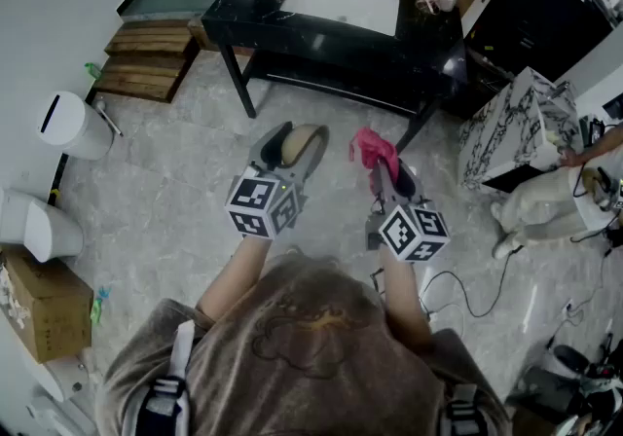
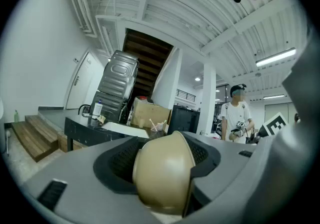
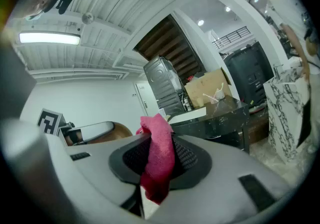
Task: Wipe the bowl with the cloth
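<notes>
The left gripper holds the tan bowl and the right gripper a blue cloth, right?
No. The right gripper holds a pink-red cloth, not blue; the right gripper view shows it. The left gripper does hold the tan bowl.

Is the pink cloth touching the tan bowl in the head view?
No, the pink fabric cloth and the tan round bowl sit apart, with floor showing between them.

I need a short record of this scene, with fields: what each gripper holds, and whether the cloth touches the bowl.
Left gripper: shut on beige round bowl
Right gripper: shut on pink-red terry cloth
Cloth and bowl: apart, side by side
Position: both held in the air above grey stone floor
Wiping: not yet begun
</notes>
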{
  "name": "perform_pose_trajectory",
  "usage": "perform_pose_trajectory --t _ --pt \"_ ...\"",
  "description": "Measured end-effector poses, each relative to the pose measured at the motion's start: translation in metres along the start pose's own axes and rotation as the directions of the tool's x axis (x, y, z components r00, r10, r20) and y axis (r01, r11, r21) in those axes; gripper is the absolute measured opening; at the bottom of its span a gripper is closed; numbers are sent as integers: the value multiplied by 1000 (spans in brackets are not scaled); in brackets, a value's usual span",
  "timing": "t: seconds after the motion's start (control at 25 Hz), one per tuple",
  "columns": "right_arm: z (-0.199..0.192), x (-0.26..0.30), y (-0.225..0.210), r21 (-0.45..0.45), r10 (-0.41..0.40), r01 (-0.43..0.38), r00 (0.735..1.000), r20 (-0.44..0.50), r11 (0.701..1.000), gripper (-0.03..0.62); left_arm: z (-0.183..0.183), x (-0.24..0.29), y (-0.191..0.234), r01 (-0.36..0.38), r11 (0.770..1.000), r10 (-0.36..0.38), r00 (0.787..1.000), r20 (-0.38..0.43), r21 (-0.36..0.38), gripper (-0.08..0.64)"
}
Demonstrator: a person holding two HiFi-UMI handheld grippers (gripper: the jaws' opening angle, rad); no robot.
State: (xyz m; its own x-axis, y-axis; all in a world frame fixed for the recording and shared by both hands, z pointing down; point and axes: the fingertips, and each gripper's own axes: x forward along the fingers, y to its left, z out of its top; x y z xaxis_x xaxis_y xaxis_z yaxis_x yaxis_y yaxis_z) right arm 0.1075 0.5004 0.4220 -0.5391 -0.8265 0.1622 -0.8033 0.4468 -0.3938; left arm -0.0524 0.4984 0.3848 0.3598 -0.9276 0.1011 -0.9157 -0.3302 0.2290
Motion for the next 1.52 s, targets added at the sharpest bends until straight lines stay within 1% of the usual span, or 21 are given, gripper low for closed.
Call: perform_pose_trajectory --t 0.24,0.32,0.4,0.6,0.8,0.92,1.12,1.52 --pt "-5 7 7 6 4 -4 1000 -12 1000 86 -2 1 9 3 1000 -3 1000 -9 -9 242" --pt "-8 11 11 -14 -1 1 1000 -20 1000 86 -2 2 14 8 1000 -8 1000 -11 -7 242" --pt "-12 16 15 -31 -6 6 1000 -27 1000 86 -3 5 17 19 1000 -19 1000 -14 1 242" --pt "-22 27 26 -24 -10 10 1000 -13 1000 87 -9 8 27 60 998 -60 998 -29 19 242" --pt "-26 30 32 -26 -40 40 999 1 999 87 -15 3 46 79 997 -78 996 -50 16 242" --pt "-26 34 30 -26 -59 59 998 8 998 87 -19 5 54 86 996 -86 995 -57 6 242" --pt "-22 50 26 -40 -77 77 997 19 996 87 -15 14 63 103 995 -103 994 -45 2 242" --pt "-8 98 0 -45 -57 59 998 34 997 87 -6 62 81 102 995 -103 995 -20 -10 242"
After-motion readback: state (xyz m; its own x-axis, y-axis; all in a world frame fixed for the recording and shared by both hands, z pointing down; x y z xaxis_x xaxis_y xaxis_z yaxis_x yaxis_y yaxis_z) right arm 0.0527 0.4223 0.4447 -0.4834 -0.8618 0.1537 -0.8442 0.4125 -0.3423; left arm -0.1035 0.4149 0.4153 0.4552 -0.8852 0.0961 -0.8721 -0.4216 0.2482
